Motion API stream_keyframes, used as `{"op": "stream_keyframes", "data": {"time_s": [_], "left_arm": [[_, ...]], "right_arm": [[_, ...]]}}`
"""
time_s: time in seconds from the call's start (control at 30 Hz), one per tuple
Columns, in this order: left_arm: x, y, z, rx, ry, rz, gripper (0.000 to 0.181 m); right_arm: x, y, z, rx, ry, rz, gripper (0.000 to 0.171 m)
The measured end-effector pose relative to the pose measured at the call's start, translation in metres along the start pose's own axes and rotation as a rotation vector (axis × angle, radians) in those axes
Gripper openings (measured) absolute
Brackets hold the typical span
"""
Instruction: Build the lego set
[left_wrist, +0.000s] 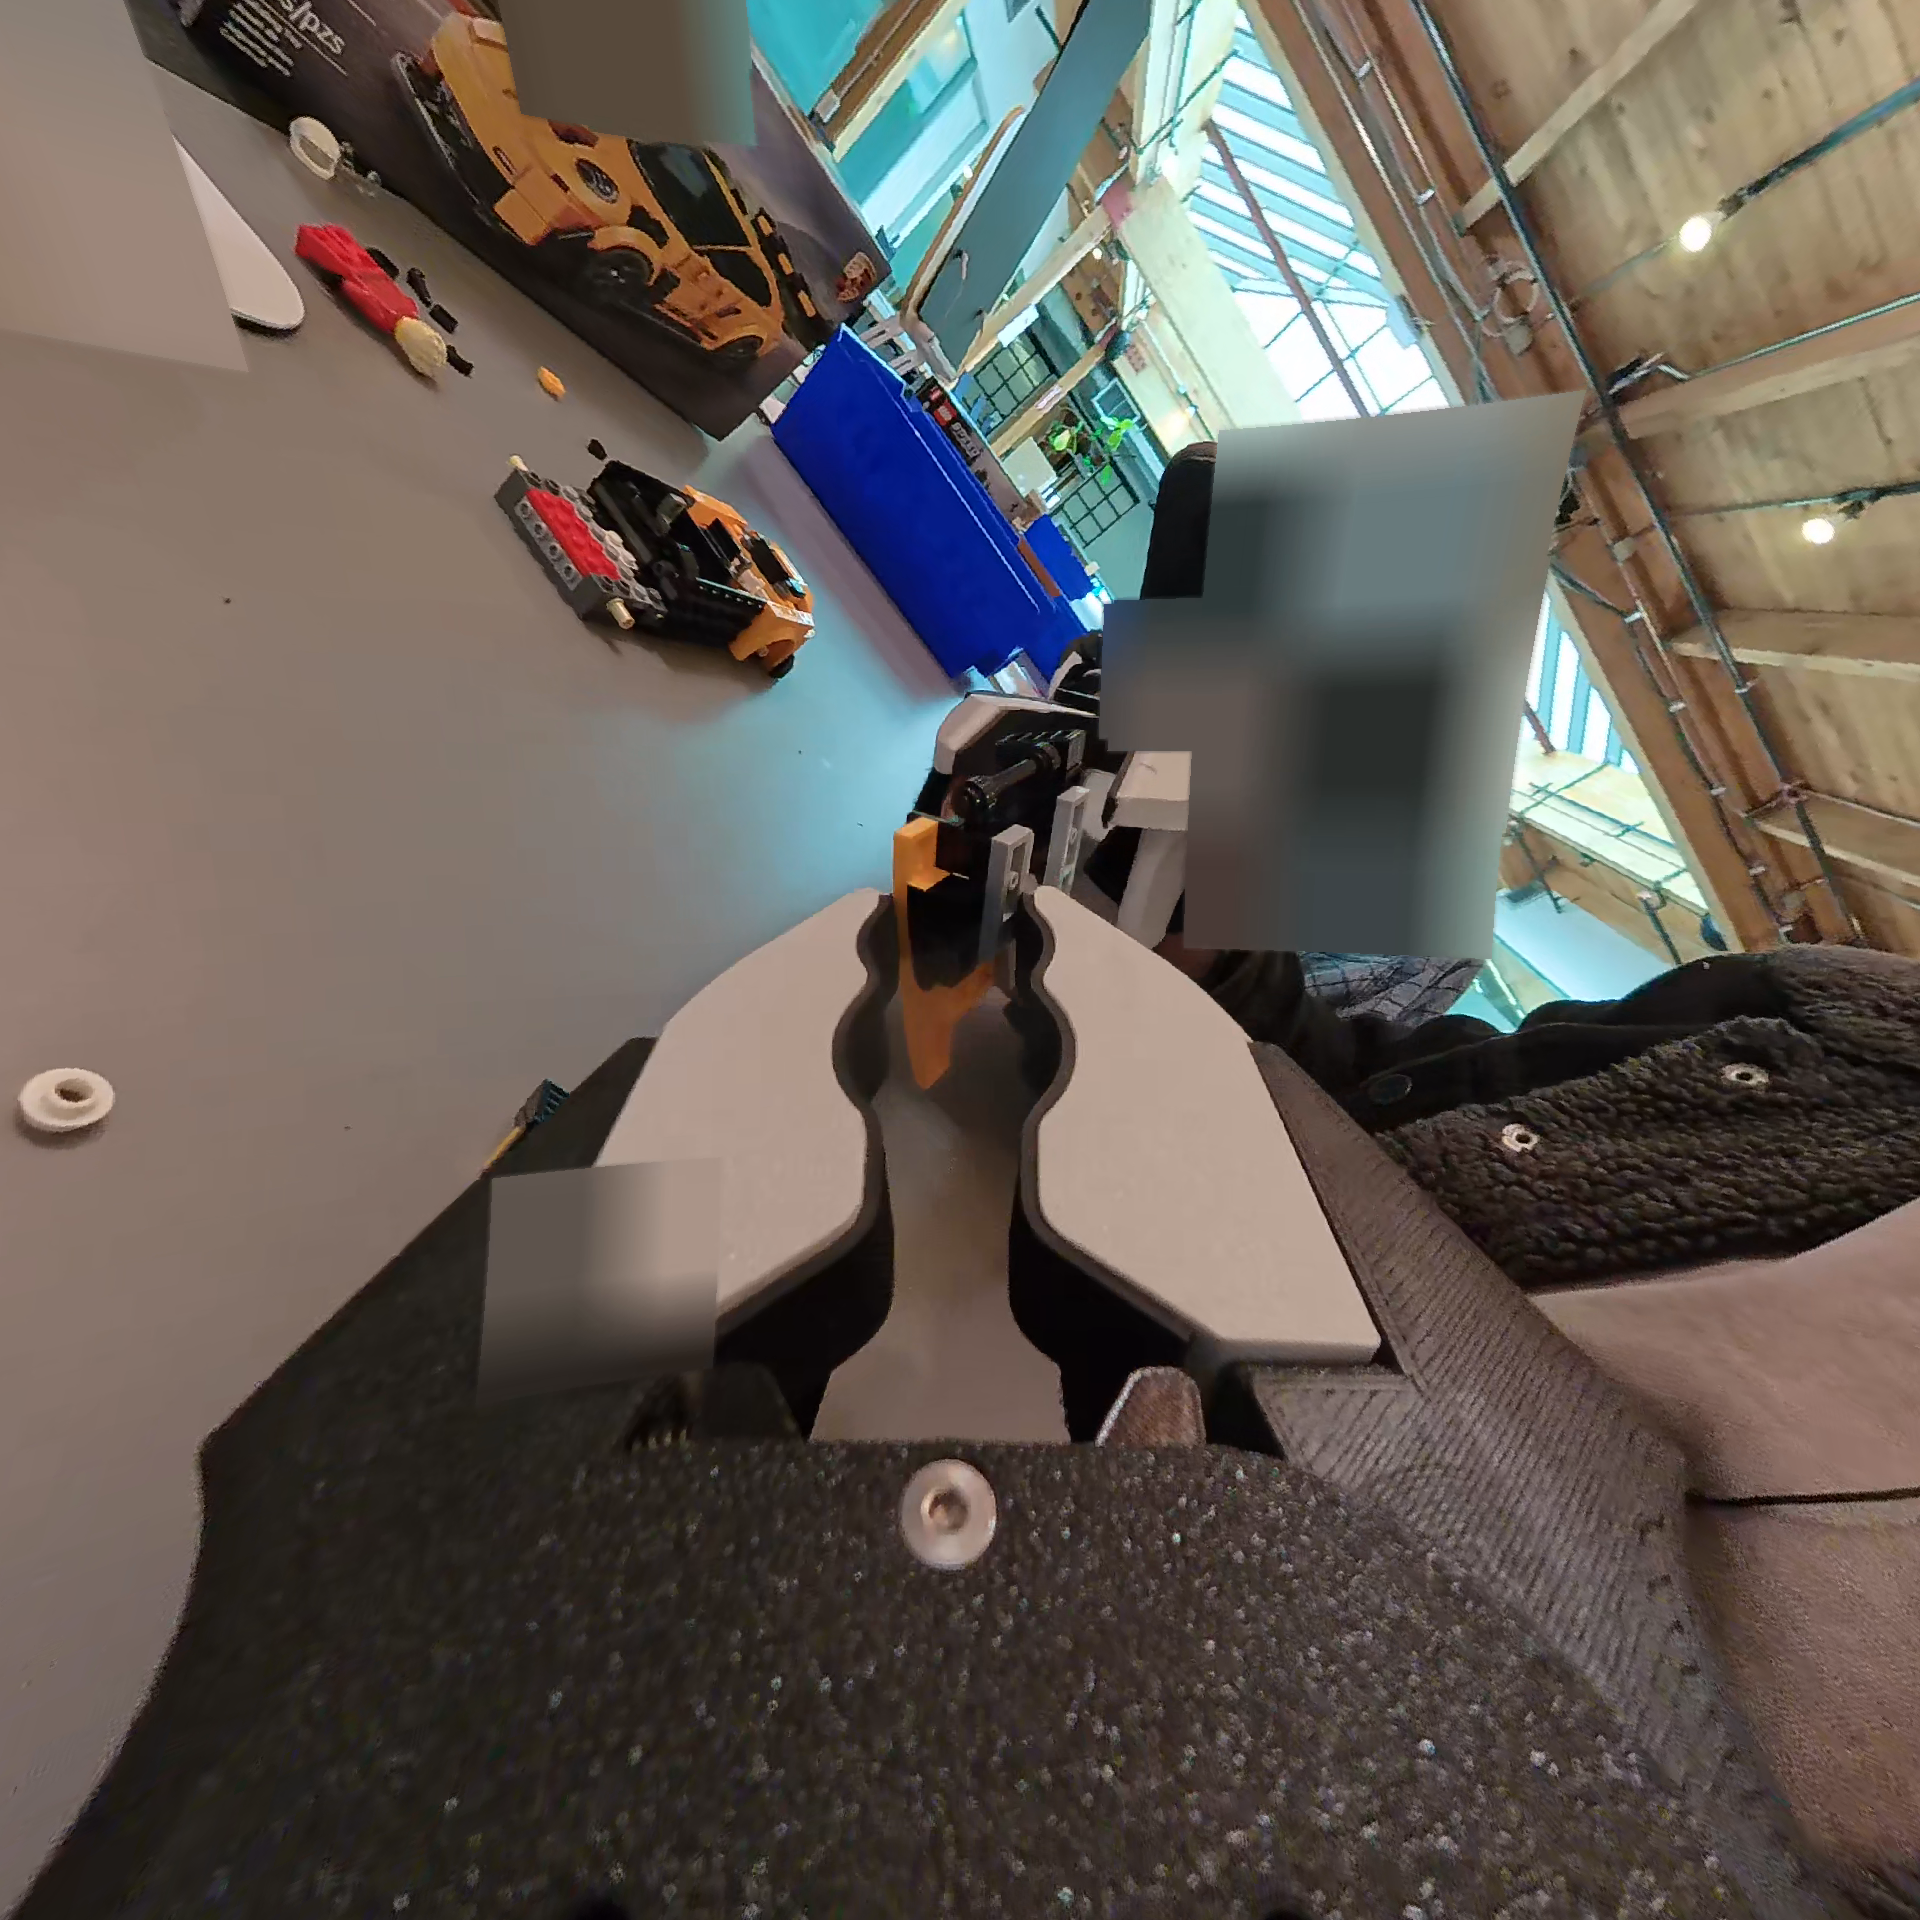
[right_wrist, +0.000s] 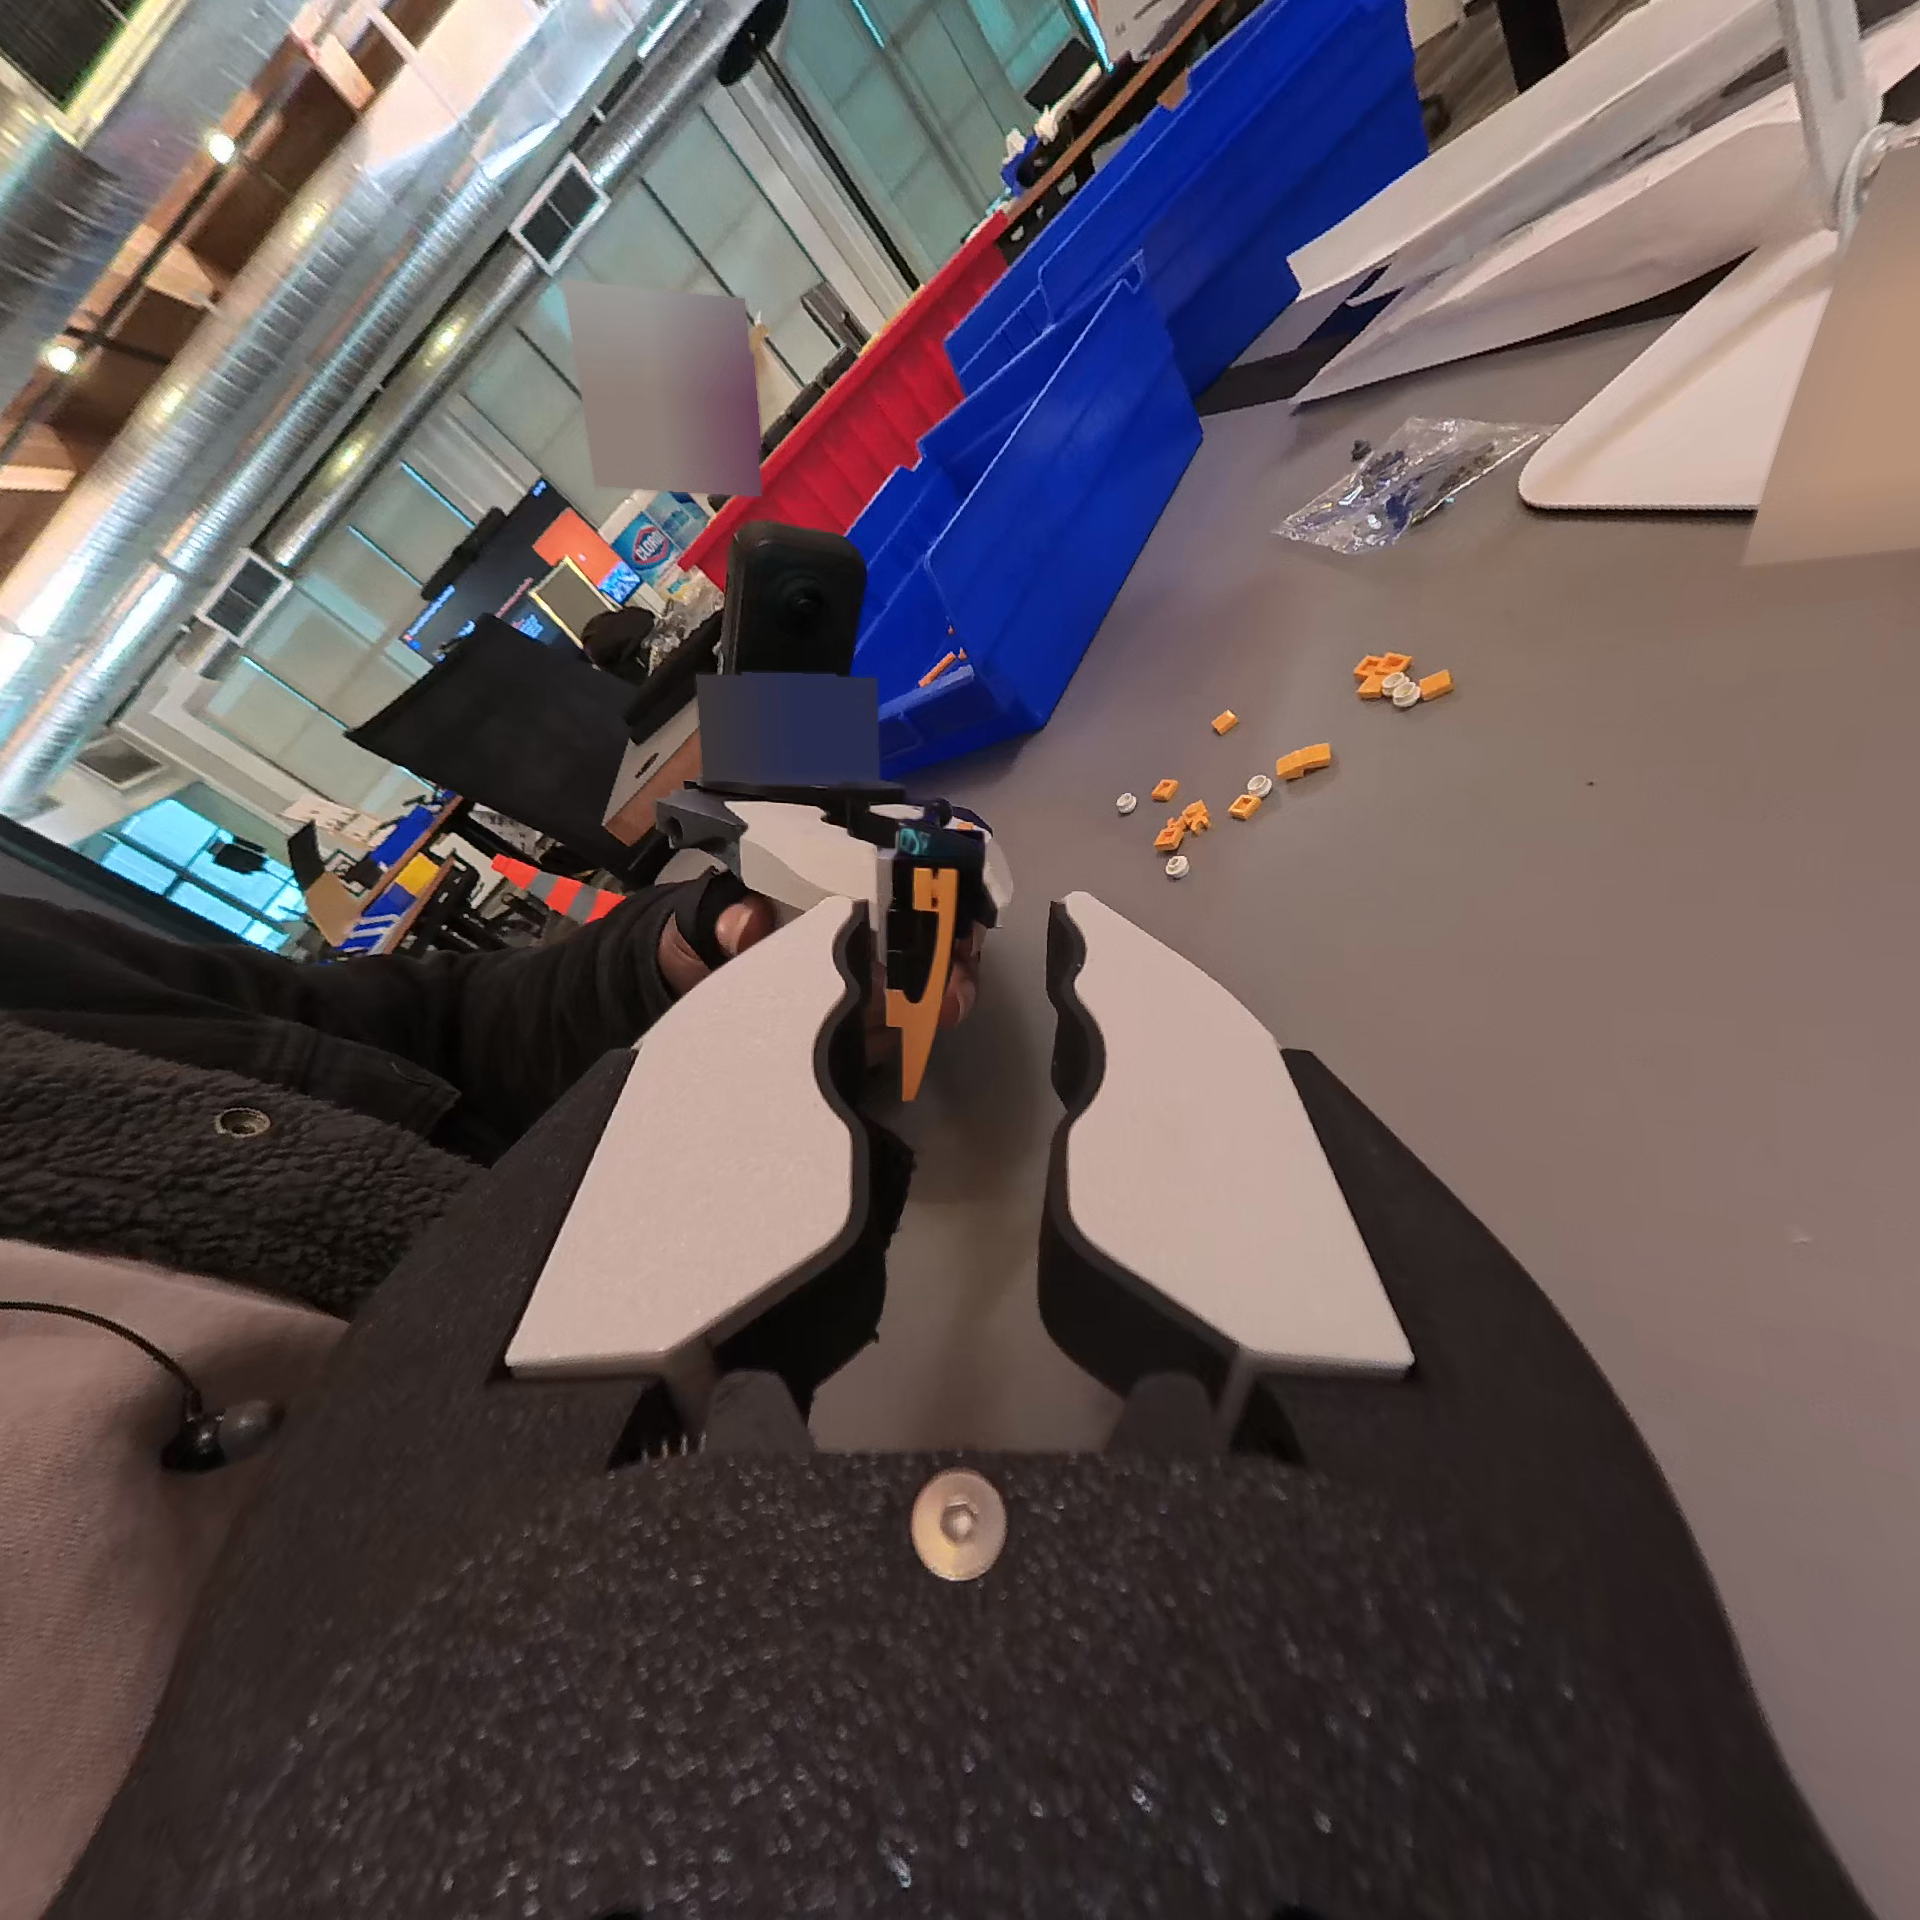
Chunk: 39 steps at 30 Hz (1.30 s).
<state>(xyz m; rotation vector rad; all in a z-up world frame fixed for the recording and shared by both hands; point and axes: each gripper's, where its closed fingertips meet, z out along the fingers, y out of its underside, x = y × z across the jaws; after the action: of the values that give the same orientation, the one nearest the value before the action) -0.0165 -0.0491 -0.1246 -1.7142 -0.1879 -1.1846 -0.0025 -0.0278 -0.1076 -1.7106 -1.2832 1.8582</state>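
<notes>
My left tongs pinch an orange and black brick piece at mid-frame, and my right tongs stand apart around that same piece without gripping. The half-built car sits upper left on the grey table, and loose orange bricks lie upper right.

Two grippers, one half-built car, one box, several blue bins.

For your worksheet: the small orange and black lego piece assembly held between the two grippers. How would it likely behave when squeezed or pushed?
The orange and black assembly looks stiff, being hard plastic. It is probably light, since it is small beside the left gripper. Several pieces clipped together might pop apart under a hard squeeze.
</notes>
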Motion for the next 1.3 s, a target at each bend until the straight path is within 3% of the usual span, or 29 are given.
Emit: {"op": "stream_keyframes", "data": {"time_s": [0.73, 1.3], "left_arm": [[-0.011, 0.005, 0.002, -0.019, -0.054, 0.003, 0.021], [-0.008, 0.004, 0.002, -0.008, 0.0, -0.066, 0.021]], "right_arm": [[0.009, -0.001, -0.003, 0.016, 0.039, 0.002, 0.027], [0.008, 0.001, -0.002, 0.008, 0.036, -0.001, 0.025]]}}
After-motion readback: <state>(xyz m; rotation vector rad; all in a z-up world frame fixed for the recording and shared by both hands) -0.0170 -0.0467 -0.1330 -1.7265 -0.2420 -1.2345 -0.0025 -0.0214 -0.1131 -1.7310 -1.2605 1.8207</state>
